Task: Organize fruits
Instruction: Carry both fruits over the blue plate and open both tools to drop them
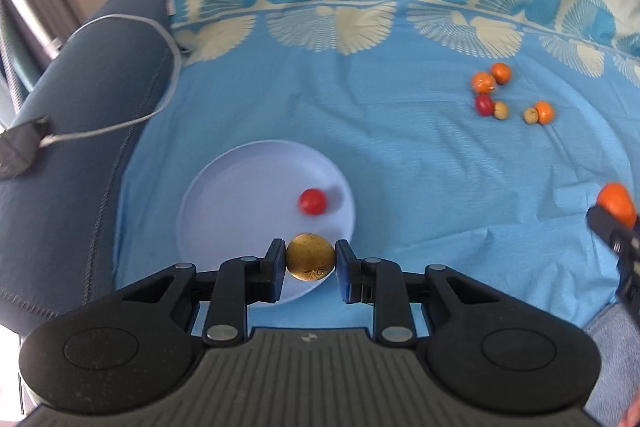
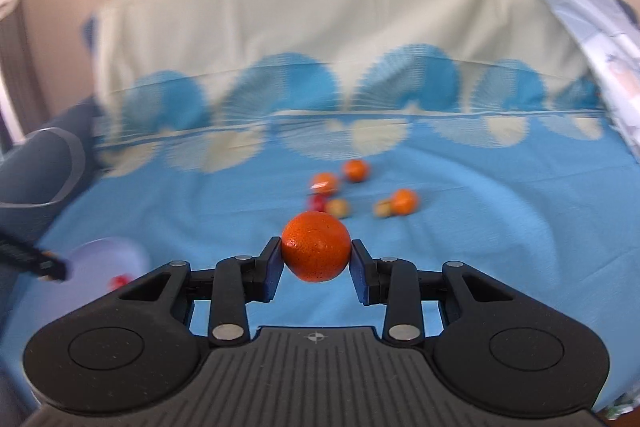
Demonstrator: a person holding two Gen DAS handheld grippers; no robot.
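Observation:
My left gripper [image 1: 311, 258] is shut on a small tan-brown round fruit [image 1: 310, 256] and holds it over the near rim of a pale lilac plate [image 1: 224, 203]. One red fruit [image 1: 312, 201] lies on that plate. My right gripper [image 2: 316, 254] is shut on an orange [image 2: 316, 251], lifted above the blue cloth; the same orange [image 1: 616, 203] shows at the right edge of the left wrist view. Farther back lies a loose cluster of fruits [image 1: 508, 95]: oranges, one red fruit and two tan ones, seen blurred as the fruit cluster [image 2: 360, 191] in the right wrist view.
A blue cloth with a fan pattern [image 1: 400, 155] covers the surface, and a cream cloth rises behind it. A dark blue cushion [image 1: 80, 107] with a grey cord lies along the left. The plate [image 2: 100, 267] sits low left in the right wrist view.

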